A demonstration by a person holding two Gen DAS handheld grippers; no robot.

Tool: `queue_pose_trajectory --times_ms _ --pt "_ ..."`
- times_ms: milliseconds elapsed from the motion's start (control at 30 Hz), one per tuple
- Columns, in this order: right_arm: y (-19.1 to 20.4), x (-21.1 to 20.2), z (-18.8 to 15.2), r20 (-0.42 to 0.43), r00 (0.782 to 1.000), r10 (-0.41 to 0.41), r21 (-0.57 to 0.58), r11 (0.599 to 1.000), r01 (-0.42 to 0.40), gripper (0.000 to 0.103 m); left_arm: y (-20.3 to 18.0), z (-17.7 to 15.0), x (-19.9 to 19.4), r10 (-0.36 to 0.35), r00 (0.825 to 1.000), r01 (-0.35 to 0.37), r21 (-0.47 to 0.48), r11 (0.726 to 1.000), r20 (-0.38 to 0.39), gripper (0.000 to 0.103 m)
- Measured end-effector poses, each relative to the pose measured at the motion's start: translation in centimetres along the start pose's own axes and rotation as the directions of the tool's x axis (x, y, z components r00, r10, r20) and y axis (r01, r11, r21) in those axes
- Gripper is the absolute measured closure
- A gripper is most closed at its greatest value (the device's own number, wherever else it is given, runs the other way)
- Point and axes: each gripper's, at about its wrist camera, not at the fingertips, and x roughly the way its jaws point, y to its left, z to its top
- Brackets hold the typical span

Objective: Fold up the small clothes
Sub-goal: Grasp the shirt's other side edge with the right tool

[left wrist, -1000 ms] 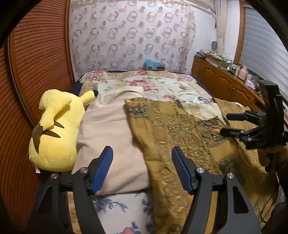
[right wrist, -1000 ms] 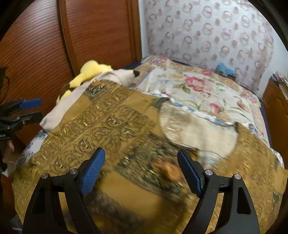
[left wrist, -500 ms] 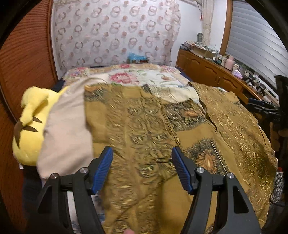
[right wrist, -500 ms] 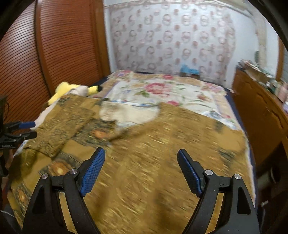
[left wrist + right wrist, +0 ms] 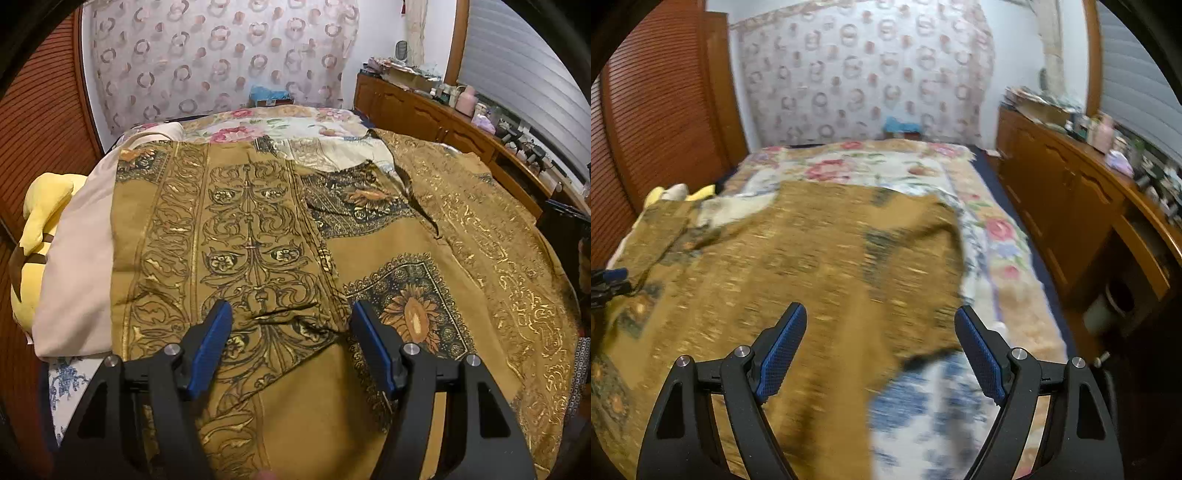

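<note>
A mustard-gold garment with dark ornate print lies spread on the bed, its left part folded over the middle. It also shows blurred in the right wrist view. My left gripper is open and empty, hovering just above the garment's near part. My right gripper is open and empty above the garment's right near edge. The left gripper's tip shows at the far left of the right wrist view.
A yellow plush toy and a beige cloth lie at the bed's left side. A floral quilt covers the far bed. A wooden cabinet with clutter runs along the right. A wooden louvred wall stands left.
Both grippers have swung right over the bed. The left view now centres on the garment instead of the plush; the right view now reaches the garment's right edge and the cabinet.
</note>
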Motion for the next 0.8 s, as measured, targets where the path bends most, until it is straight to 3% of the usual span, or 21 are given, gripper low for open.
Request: queue_pose_trajectory --times_ms 167,333,500,600,800 --pt "-2.9 0.5 -0.7 -0.027 1.000 -0.009 0.037 0.999 0.010 0.020 -0.4 0.0 0.7 0.021 1.000 -0.020 0.014 1.000 -0.016 0.036" --pt "-4.2 1.6 -1.3 -0.065 0.997 0.045 0.070 0.997 -0.040 0.037 -0.7 -0.2 0.9 0.036 0.999 -0.035 0.022 0.999 -0.021 0.036" --pt "-4.6 3.1 -1.3 -0.098 0.993 0.069 0.084 0.995 -0.061 0.040 -0.9 -0.2 1.1 0.045 0.999 -0.044 0.028 0.999 -0.018 0.036" --pt "-5.0 4.1 -1.4 -0.124 0.990 0.074 0.095 0.994 -0.062 0.050 -1.4 -0.2 1.5 0.034 0.999 -0.033 0.047 0.998 -0.028 0.025" --pt "-5.6 4.5 -1.3 -0.139 0.984 0.110 0.121 0.988 -0.093 0.057 -1.9 -0.1 1.6 0.030 0.999 -0.028 0.064 0.998 -0.036 0.017"
